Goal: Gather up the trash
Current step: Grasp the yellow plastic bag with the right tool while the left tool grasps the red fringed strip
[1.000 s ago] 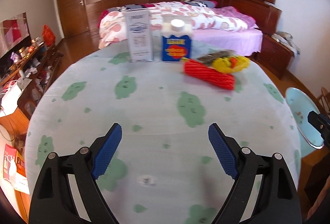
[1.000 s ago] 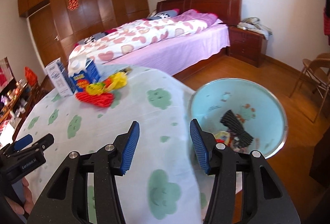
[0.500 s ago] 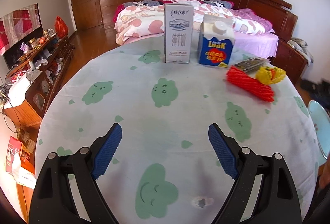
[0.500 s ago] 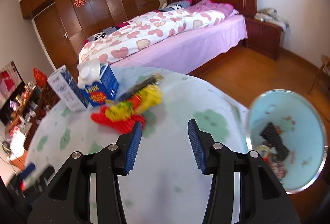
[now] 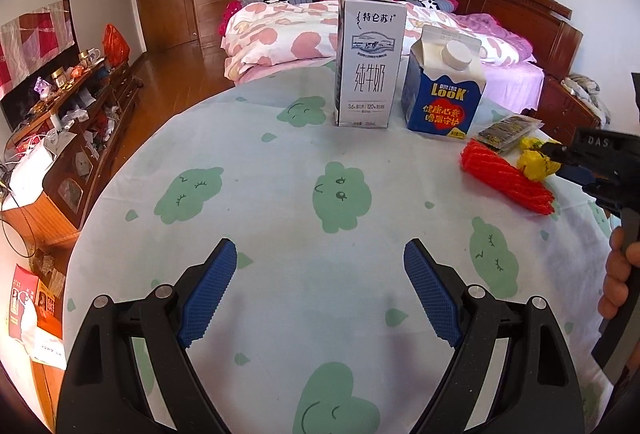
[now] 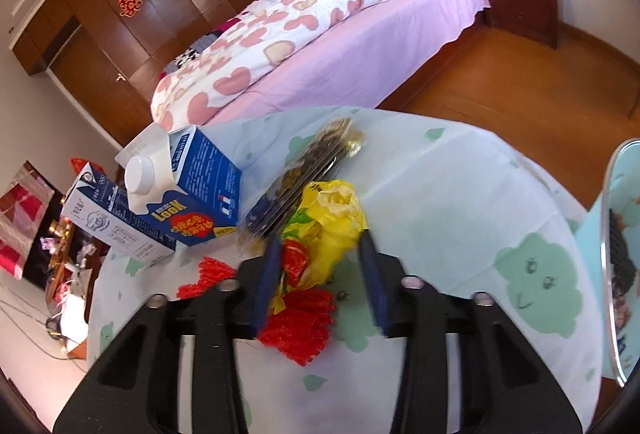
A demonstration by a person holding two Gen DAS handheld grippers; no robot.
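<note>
**poster1:** So your right gripper (image 6: 320, 254) has its ribbed blue pads on either side of the crumpled yellow wrapper (image 6: 332, 218). The jaws have just been closing, and the wrapper sits between them, but I can't tell if the pads actually press it. It's thin, crinkly plastic with a red patch, bunched into a lump with no real long axis. It lies on the red mesh sleeve (image 6: 300, 326) at the table's (image 5: 280, 170) right side.

**poster2:** Yep, and that sleeve is a ridged, foamy tube; in your left view its length runs diagonally, up-left to down-right. Next to it is a flat, shiny dark packet (image 6: 308, 170). Two cardboard cartons stand upright behind: a tall white milk carton (image 5: 370, 62) and a blue gable-top carton (image 5: 442, 86) with a round white cap. Your left gripper (image 5: 320, 294) is wide open, holding nothing, over the cloud-print cloth.
</note>
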